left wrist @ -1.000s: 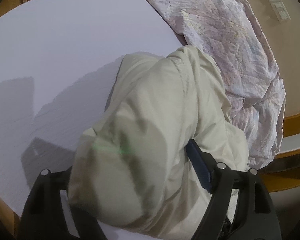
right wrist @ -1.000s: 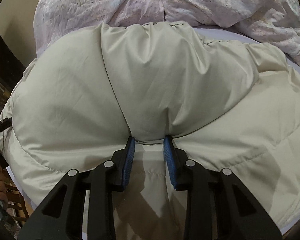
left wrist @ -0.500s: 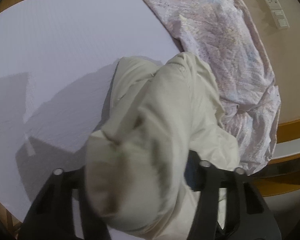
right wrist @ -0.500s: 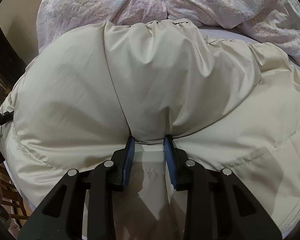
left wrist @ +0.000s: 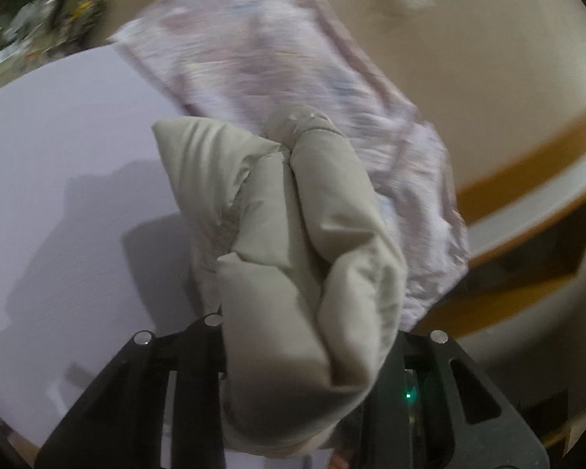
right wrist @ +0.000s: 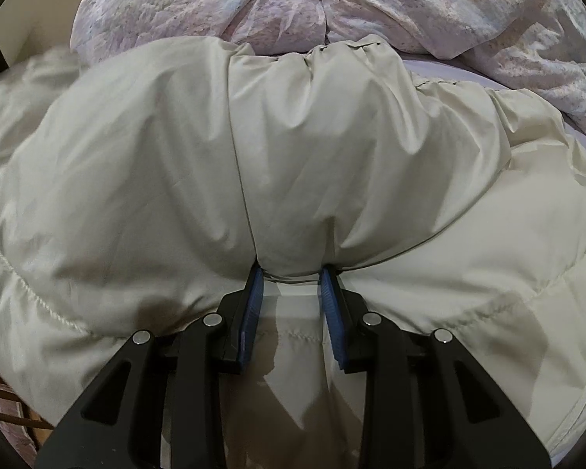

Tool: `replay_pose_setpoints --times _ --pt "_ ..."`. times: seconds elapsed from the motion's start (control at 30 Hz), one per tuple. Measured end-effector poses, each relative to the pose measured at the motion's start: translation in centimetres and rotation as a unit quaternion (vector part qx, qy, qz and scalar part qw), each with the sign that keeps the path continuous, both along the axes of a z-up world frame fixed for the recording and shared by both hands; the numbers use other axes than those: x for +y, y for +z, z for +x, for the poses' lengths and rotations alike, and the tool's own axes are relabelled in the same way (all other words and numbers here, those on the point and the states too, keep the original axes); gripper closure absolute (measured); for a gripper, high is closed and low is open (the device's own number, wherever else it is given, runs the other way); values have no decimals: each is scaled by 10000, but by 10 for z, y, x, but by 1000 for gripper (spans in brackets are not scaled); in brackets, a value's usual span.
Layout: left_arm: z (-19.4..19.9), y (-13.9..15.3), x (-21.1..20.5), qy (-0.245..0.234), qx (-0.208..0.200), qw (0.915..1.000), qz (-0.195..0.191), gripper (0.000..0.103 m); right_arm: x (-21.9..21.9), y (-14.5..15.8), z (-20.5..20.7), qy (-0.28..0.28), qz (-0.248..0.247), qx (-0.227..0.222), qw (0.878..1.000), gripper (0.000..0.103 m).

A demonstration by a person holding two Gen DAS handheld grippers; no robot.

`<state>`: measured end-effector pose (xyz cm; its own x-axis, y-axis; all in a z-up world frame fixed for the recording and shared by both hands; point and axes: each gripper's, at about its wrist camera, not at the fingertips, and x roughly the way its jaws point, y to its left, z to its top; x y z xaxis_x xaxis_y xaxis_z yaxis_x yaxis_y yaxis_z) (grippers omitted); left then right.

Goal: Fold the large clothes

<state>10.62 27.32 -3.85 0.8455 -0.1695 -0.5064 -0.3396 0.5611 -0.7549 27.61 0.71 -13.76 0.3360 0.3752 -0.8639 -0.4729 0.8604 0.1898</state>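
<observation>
The left gripper (left wrist: pixel 308 332), jaws just closing, is clenching a bunched fold of the beige padded jacket (left wrist: pixel 293 234) above the lavender desk (left wrist: pixel 58 195). The right gripper (right wrist: pixel 289 293) is pinching the jacket's body, beside the floral quilt (right wrist: pixel 449 11).

A: Left gripper (left wrist: pixel 304 336)?
B: Jaws had just been closing; padded cloth bunched between them, pads hidden.
A: Right gripper (right wrist: pixel 291 277)?
B: Blue pads (right wrist: pixel 254 305) pinched cloth, pointing toward 12 o'clock.
</observation>
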Motion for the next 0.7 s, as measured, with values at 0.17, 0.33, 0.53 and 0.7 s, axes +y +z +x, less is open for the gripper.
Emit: replay_pose_setpoints --times 0.17,0.33,0.53,0.7 --pt "20 32 -39 -672 -446 9966 196 74 -4 -1 3 -24 83 69 9999 71" --pt "43 52 -81 -1329 -727 9880 313 72 -10 -2 8 -48 230 200 9995 71" --pt "69 61 -125 -1746 -730 9810 426 67 -29 2 17 -49 459 488 9977 71" --pt "82 64 -152 -1936 -691 9774 487 66 -70 16 13 -169 830 560 9948 71"
